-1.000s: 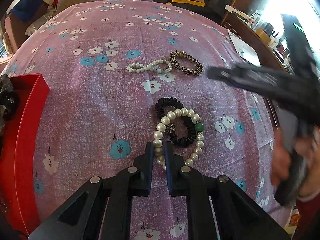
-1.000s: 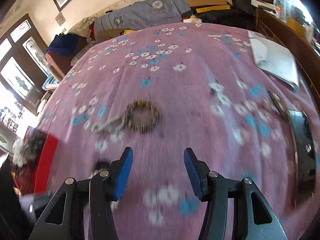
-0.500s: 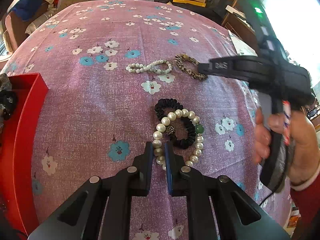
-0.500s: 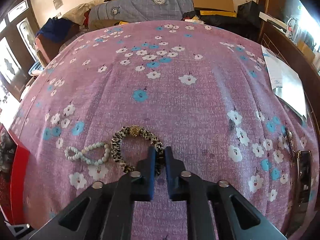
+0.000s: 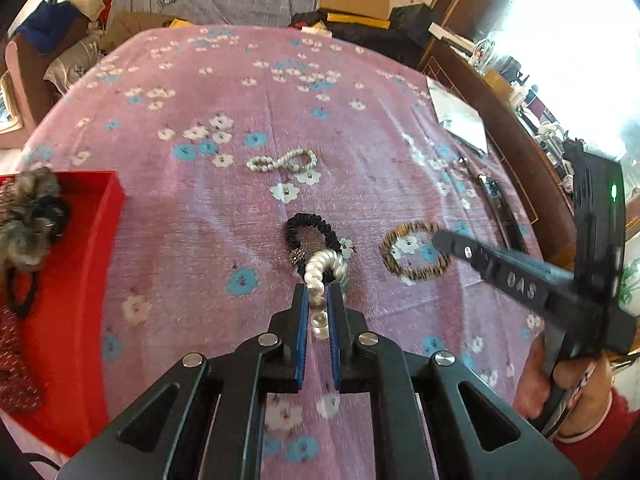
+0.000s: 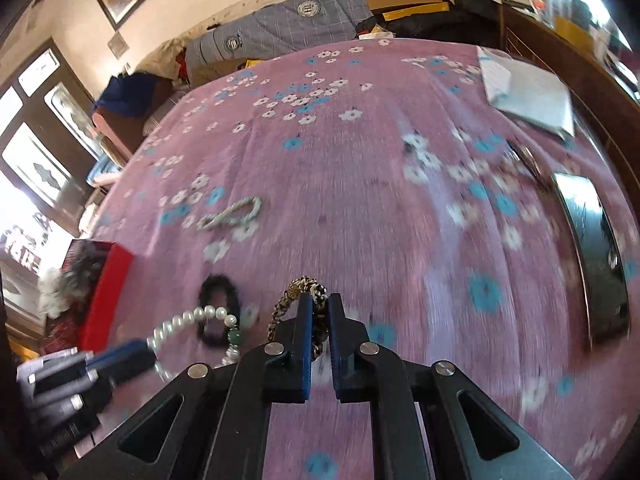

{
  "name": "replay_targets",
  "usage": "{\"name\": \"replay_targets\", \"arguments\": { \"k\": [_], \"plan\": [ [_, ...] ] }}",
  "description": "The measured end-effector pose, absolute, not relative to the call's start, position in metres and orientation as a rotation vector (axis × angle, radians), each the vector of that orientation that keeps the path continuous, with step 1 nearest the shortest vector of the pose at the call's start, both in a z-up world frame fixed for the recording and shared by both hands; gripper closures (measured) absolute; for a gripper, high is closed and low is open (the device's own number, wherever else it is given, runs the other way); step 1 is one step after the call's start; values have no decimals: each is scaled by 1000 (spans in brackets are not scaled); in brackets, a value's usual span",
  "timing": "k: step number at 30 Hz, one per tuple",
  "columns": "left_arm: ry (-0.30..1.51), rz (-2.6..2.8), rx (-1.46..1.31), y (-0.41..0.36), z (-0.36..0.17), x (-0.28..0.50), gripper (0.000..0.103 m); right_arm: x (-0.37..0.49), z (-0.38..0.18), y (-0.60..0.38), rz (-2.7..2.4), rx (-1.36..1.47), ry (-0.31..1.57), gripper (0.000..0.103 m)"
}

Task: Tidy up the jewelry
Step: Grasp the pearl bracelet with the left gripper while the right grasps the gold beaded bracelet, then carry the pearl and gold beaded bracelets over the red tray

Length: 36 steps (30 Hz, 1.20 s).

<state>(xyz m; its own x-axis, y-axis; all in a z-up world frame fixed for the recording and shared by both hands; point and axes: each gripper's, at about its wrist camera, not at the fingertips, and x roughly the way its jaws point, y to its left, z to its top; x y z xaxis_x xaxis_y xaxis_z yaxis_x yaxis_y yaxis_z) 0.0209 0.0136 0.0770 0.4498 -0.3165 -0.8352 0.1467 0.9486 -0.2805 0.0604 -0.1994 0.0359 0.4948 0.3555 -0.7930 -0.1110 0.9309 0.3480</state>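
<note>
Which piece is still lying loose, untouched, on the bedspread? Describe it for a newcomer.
On the pink floral bedspread, look beyond the black fabric scrunchie, towards the far edge. The small pale bead strand lies there twisted into a figure-eight, clear of both grippers, with the smallest beads.

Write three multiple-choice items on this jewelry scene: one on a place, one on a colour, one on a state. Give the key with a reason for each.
1. Where does the small white bead bracelet lie?
A. In the red tray
B. On the pink floral cloth, beyond the black scrunchie
C. On the papers at the table edge

2. What colour is the tray at the left?
A. Red
B. Green
C. White

3. What is the right gripper doing?
A. Open over bare cloth
B. Shut on the leopard-print scrunchie
C. Shut on the pearl bracelet

Key:
1 B: it rests on the pink floral cloth, farther away than the black scrunchie.
2 A: its wall is plainly red.
3 B: the leopard-print scrunchie sits between its fingers, while the left gripper has the pearl bracelet.
</note>
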Motion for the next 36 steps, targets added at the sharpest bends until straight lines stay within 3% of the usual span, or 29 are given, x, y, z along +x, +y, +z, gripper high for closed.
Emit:
{"name": "replay_targets", "arguments": {
  "k": [20, 36],
  "plan": [
    [956, -76, -216, 119, 150, -68, 94, 1, 65, -153, 469, 275, 970, 95],
    [1027, 69, -300, 202, 100, -75, 94, -7, 93, -22, 673, 139, 966, 94]
  ]
}}
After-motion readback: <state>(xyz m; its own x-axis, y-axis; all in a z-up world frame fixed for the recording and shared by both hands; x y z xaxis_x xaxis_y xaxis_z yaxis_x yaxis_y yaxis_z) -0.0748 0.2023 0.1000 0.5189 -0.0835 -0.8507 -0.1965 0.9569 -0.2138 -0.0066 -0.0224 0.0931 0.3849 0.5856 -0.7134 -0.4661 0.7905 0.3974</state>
